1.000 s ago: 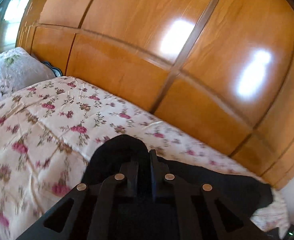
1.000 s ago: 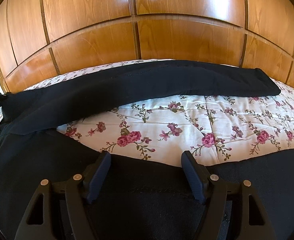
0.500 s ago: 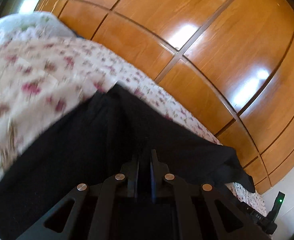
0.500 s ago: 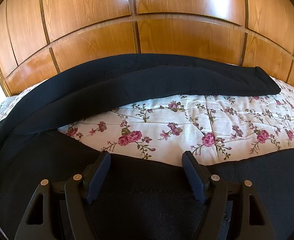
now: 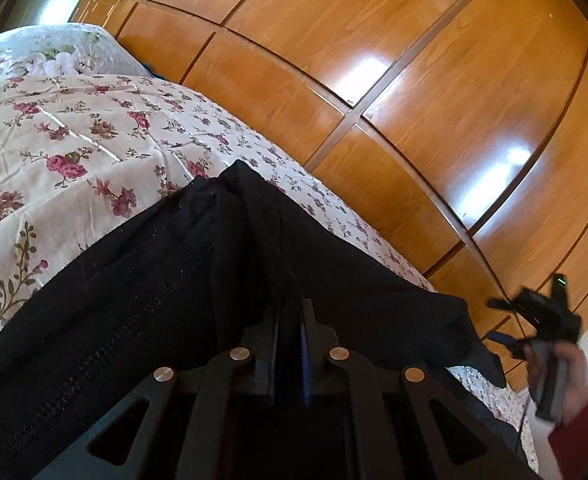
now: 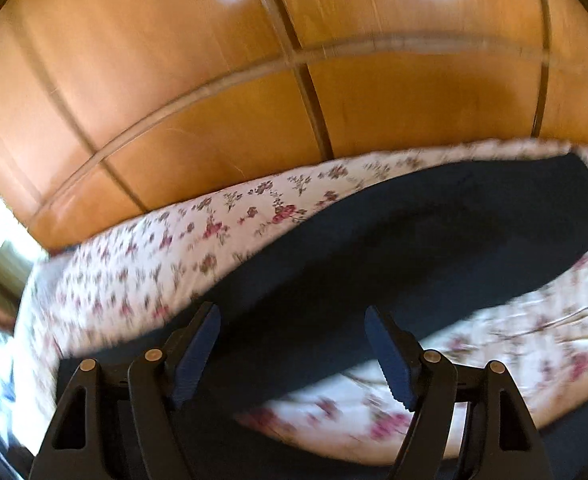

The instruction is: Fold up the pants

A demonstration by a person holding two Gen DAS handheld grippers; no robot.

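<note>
Black pants [image 5: 166, 280] lie on the floral bedspread [image 5: 54, 152]. My left gripper [image 5: 290, 320] is shut on a bunch of the pants' fabric, which rises into a ridge ahead of the fingers. In the right wrist view a pant leg [image 6: 413, 240] runs across the bed toward the right. My right gripper [image 6: 294, 340] is open and empty, held above the pants; it also shows in the left wrist view [image 5: 541, 312], in a hand with a red sleeve.
A glossy wooden panelled wardrobe [image 5: 373, 60] stands right behind the bed. A floral pillow [image 5: 42, 52] lies at the bed's far left. The right wrist view is motion-blurred.
My left gripper has pulled the pants' fabric across the bed. My right gripper has lifted and swung left, staying open, and now shows in the left wrist view.
</note>
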